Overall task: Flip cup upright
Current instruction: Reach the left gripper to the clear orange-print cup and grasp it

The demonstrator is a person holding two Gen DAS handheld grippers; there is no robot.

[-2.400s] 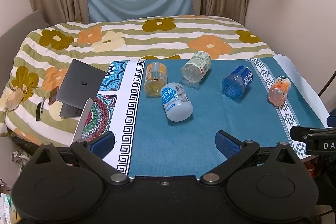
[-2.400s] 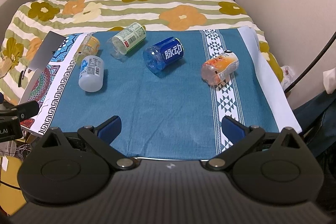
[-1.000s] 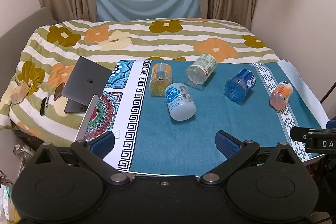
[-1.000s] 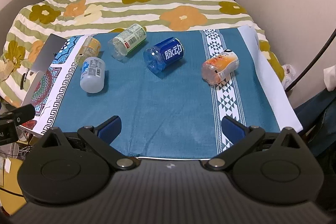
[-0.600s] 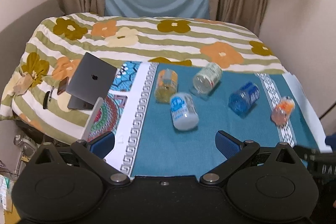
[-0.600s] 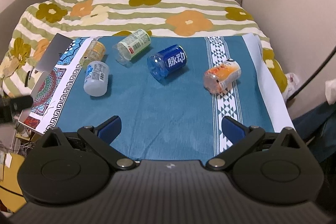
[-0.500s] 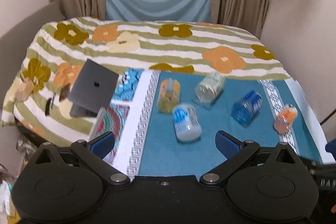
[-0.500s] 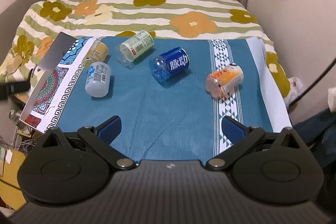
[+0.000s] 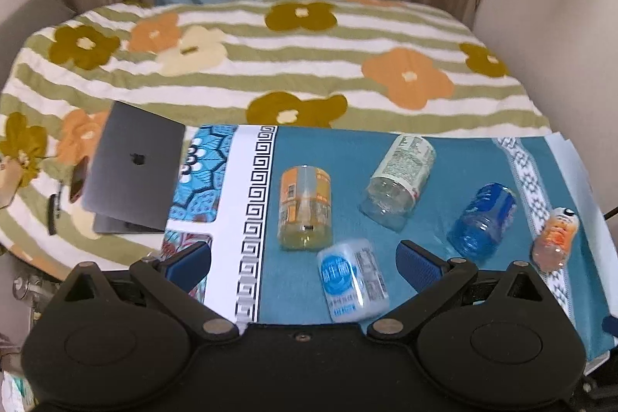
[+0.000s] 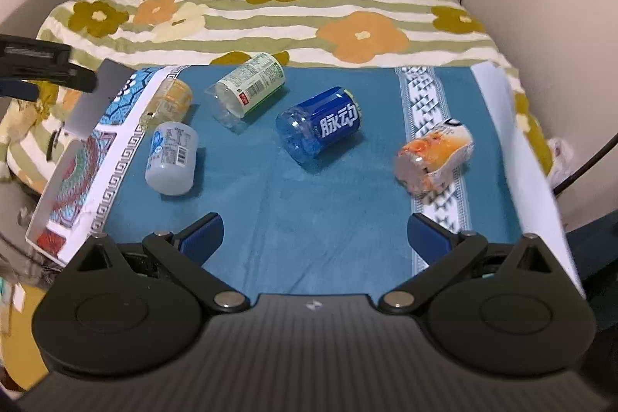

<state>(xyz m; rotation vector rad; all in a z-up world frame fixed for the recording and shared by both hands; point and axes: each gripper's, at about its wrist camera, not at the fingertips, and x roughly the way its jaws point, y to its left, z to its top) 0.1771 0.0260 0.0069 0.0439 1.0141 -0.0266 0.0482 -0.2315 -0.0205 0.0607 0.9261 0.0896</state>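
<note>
Several plastic cups lie on their sides on a teal cloth (image 10: 293, 195). The white-blue cup (image 9: 351, 278) (image 10: 172, 155) lies nearest my left gripper (image 9: 303, 263), which is open with the cup between its fingertips, a little right of centre. Behind it lie the orange-yellow cup (image 9: 305, 207) (image 10: 170, 101), the green-white cup (image 9: 399, 182) (image 10: 251, 87), the blue cup (image 9: 483, 221) (image 10: 320, 126) and the orange cup (image 9: 556, 238) (image 10: 434, 157). My right gripper (image 10: 314, 234) is open and empty above the cloth's near part, short of the cups.
A grey laptop (image 9: 133, 170) rests on the flowered bedspread (image 9: 270, 64) left of the cloth. A patterned mat (image 10: 73, 172) borders the cloth's left side. Walls and curtains close in behind and on the right. The left gripper's body shows in the right wrist view (image 10: 38, 64).
My left gripper has moved forward and down, so the white-blue cup now sits between its fingertips. My right gripper has moved slightly closer to the cups. The cups have not moved.
</note>
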